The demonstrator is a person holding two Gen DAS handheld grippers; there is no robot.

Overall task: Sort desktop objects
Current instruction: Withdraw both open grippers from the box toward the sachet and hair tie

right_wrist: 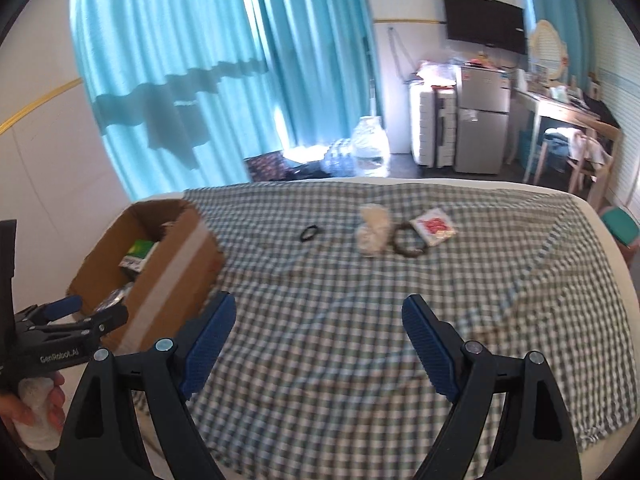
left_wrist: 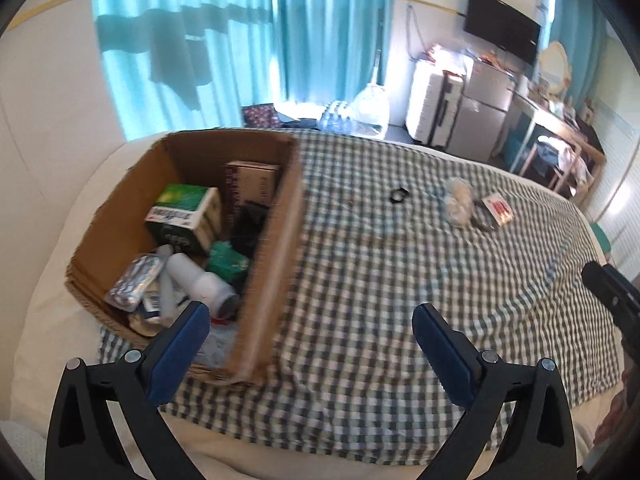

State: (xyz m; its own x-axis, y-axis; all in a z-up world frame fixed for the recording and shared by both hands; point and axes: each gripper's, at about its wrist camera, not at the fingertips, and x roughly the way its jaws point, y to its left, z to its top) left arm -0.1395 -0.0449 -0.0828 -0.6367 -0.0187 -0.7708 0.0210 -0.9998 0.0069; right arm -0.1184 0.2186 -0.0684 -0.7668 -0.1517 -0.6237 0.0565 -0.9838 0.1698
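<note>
A brown cardboard box [left_wrist: 276,248] sits at the left of the checked cloth [left_wrist: 380,280]; it also shows in the right wrist view [right_wrist: 176,276]. It holds a green box [left_wrist: 188,216], a white bottle [left_wrist: 200,284], a blister pack [left_wrist: 136,280] and other items. On the cloth lie a small black ring [right_wrist: 309,233], a white bag [right_wrist: 374,230], a dark hair tie [right_wrist: 408,242] and a red-and-white packet [right_wrist: 434,226]. My left gripper [left_wrist: 310,324] is open and empty by the box's near corner. My right gripper [right_wrist: 318,320] is open and empty over bare cloth.
The cloth covers a white bed whose edges [right_wrist: 600,232] curve round it. Beyond are turquoise curtains [right_wrist: 200,80], water bottles [right_wrist: 370,146], a small fridge [right_wrist: 482,120], a wall TV [right_wrist: 484,26] and a desk with a chair [right_wrist: 576,140].
</note>
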